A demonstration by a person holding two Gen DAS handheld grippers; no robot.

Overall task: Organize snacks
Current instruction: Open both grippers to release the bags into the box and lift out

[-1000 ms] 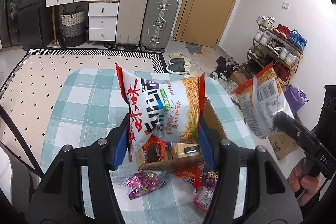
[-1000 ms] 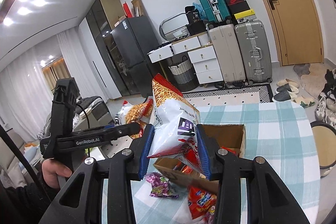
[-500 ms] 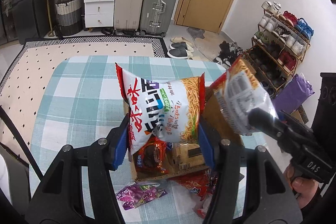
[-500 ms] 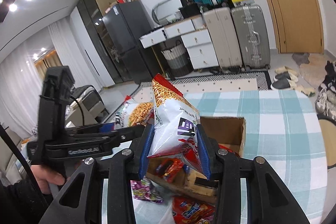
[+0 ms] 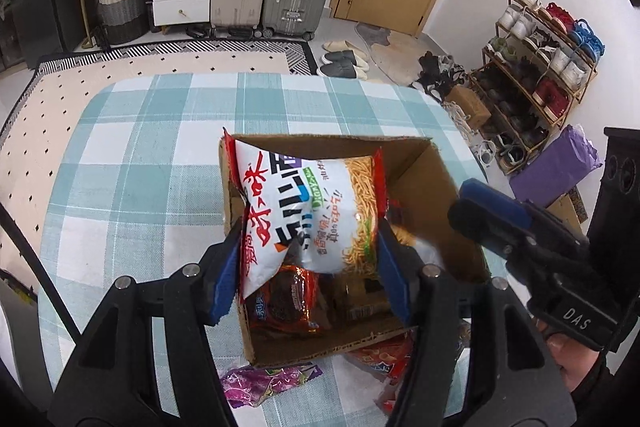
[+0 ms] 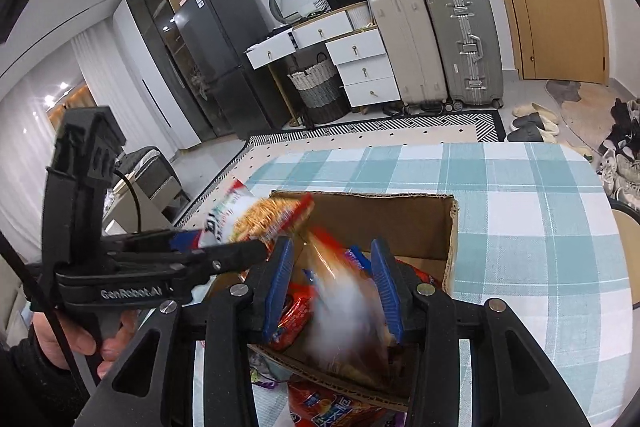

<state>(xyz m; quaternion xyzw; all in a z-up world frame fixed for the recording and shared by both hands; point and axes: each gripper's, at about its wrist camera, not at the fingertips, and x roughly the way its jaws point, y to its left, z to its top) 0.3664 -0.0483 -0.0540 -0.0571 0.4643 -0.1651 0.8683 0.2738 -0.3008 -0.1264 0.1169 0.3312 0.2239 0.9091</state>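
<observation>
1. Both hands have come down since the earlier frames, so the two noodle bags now hang over the open cardboard box (image 5: 432, 187) in mid-frame instead of above the checked desk (image 5: 132, 163)
2. Left tongs (image 5: 312, 267) grip the white noodle bag (image 5: 308, 211) by its lower sides; their jaws have just eased apart slightly, though the bag is between the pads
3. Right tongs (image 6: 332, 291) stand narrow; the second bag (image 6: 344, 307) is a blur between the pads, so I judge it slipping free
4. Bags look light, puffy, crinkly and slippery, with brittle contents: pinch a sealed edge gently
5. Count: two noodle bags, one box, one purple packet (image 5: 268, 383) at lower centre
</observation>
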